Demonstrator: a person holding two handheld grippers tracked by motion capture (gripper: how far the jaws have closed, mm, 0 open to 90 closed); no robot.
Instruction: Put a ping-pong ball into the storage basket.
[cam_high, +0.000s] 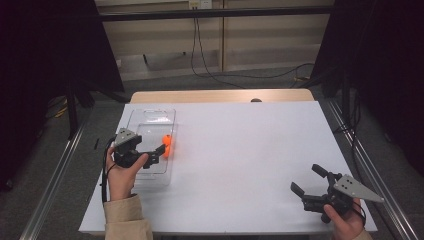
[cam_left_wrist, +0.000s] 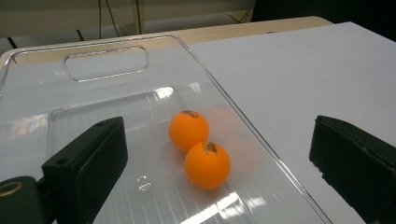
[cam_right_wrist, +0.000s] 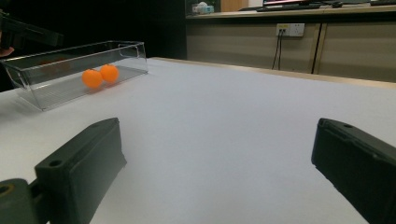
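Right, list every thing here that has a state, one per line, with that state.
Clear plastic bin: upright, open-topped, holding both balls.
Two orange table-tennis balls: loose on the bin floor, touching each other, against its side wall.
Left gripper: open, above the bin, holding nothing.
Right gripper: open, low over the bare white table, holding nothing.

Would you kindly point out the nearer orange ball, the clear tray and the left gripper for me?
nearer orange ball (cam_left_wrist: 207, 164), left gripper view, middle of its front.
clear tray (cam_left_wrist: 106, 63), left gripper view, the handle cut-out at its far end.
left gripper (cam_high: 161, 148), high view, between its open jaw tips.
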